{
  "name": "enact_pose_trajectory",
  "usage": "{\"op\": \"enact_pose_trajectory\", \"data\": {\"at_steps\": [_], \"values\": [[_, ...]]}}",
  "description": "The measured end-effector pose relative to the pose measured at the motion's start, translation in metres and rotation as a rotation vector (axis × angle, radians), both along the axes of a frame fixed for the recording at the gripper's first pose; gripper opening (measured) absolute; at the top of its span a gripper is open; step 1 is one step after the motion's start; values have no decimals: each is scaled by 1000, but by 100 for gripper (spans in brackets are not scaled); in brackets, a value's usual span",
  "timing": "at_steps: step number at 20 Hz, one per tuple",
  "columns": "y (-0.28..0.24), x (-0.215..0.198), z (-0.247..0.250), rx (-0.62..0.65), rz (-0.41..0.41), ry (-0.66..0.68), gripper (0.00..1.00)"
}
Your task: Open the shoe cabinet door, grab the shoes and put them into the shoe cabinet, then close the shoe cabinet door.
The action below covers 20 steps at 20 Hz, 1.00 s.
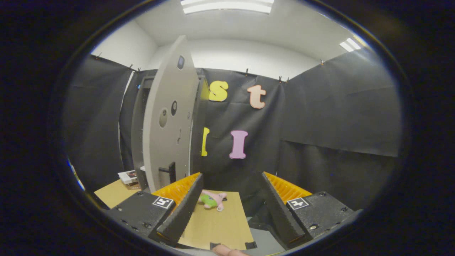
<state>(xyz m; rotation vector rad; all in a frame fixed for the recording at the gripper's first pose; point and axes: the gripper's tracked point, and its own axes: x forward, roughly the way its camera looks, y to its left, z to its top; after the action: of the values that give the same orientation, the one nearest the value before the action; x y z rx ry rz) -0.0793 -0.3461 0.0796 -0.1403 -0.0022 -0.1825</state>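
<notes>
Spread gripper (227, 199), cabinet door (169, 117) ajar

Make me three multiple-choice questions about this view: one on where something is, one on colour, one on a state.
1. Where does the plush toy lie?
A. on the tabletop between the gripper fingers
B. inside the cabinet
C. on top of the door

2. What colour is the cabinet door?
A. red
B. grey
C. blue

3. How do the fingers stand?
A. shut on the toy
B. shut on the handle
C. open, holding nothing

Answers: 1 A, it rests on the tan surface just ahead of the fingers; 2 B, its panel is plain grey; 3 C, a wide gap shows between them.
</notes>
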Motion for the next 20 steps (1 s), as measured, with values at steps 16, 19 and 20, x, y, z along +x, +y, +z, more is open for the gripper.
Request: {"op": "enact_pose_trajectory", "data": {"at_steps": [16, 19, 20], "values": [[-10, 98, -54, 115, 307, 25, 100], [7, 99, -51, 105, 331, 38, 100], [16, 98, -50, 101, 339, 37, 100]]}}
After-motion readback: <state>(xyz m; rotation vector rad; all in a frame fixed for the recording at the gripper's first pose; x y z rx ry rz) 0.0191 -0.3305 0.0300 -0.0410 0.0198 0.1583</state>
